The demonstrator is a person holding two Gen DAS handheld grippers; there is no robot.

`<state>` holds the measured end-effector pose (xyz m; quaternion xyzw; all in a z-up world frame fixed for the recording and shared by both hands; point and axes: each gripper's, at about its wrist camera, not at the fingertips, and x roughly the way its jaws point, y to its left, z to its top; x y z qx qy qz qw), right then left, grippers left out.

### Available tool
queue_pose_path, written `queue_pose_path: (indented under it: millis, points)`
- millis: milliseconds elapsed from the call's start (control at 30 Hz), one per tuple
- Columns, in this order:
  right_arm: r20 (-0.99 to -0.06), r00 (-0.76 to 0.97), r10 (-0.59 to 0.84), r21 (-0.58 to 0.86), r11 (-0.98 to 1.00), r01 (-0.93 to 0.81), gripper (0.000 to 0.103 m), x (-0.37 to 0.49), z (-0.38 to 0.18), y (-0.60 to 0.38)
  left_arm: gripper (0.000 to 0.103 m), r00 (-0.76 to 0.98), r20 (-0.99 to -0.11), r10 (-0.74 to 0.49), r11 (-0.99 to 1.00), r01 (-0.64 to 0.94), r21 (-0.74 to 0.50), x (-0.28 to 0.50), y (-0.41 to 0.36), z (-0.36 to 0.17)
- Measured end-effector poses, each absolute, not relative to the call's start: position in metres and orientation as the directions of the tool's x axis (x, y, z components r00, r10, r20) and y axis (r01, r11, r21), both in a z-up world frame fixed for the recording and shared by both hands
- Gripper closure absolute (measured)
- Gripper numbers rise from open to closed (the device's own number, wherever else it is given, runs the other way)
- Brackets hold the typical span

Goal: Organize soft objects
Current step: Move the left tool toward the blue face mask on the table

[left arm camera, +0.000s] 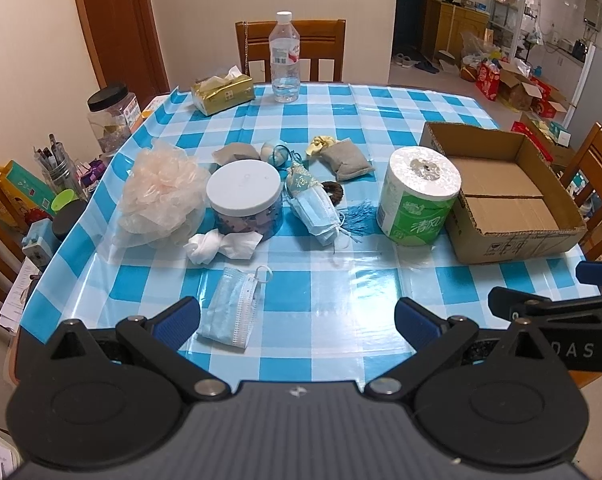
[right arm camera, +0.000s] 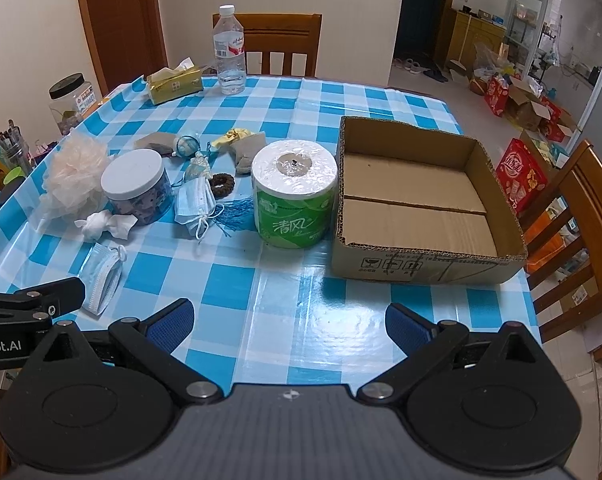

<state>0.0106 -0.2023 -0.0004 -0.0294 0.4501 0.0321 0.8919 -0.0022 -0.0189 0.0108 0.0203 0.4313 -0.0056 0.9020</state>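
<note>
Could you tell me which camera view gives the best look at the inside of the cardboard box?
The right wrist view: the cardboard box sits near the middle, so its whole floor and all four walls show, with nothing inside. In the left wrist view the box lies at the right edge, distorted, and its near wall hides part of the floor.

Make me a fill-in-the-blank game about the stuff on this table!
1. The cardboard box has ___ inside it.
2. The toilet paper roll has a ___ wrapper.
3. The jar beside the bath pouf has a ___ lid.
4. Both the left gripper and right gripper are ___.

Answers: nothing; green; white; open
</note>
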Motion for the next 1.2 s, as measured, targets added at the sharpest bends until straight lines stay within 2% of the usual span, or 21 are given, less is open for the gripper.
queue_pose_path:
  millis: [800,1200]
  points:
    - [-0.786,0.615,0.061,-0.015,0.993,-0.119,0.000,0.008,0.007,-0.213,0.001,0.652,-0.758,0.038,0.998,0.013,0.060,-0.008,-0.033,0.021]
    - [-0.774,0.631,0.057,-0.038,0.990,-0.136,0.000,0.007,0.005,-0.210,0.001,0.667,-0.745,0.016,0.998,0.035,0.052,-0.009,-0.029,0.015]
